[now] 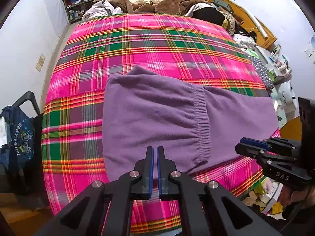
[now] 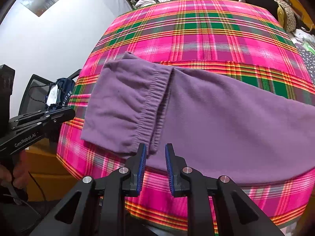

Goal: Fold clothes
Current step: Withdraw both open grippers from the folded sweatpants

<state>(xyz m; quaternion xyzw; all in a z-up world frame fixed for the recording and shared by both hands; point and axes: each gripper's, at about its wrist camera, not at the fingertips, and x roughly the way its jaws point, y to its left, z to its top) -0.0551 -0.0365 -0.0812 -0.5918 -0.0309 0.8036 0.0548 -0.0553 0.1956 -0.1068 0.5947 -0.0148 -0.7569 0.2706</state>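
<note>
nearly closed and empty, the left gripper (image 1: 155, 151) is held low at frame bottom over the purple trousers (image 1: 157, 114). these are spread folded on the plaid blanket (image 1: 137, 45). slightly parted and empty, the right gripper (image 2: 155, 149) is poised at their near edge.

The far half of the bed (image 1: 157, 45), covered in a pink plaid blanket, lies bare and open to a reach, as does the strip left of the purple garment (image 1: 153, 118). A heap of brown bedding and clothes (image 1: 149, 2) blocks the far end. A dark chair (image 1: 25, 102) draped with blue fabric stands near the bed's left edge, and boxes (image 1: 285, 96) crowd its right side.
</note>
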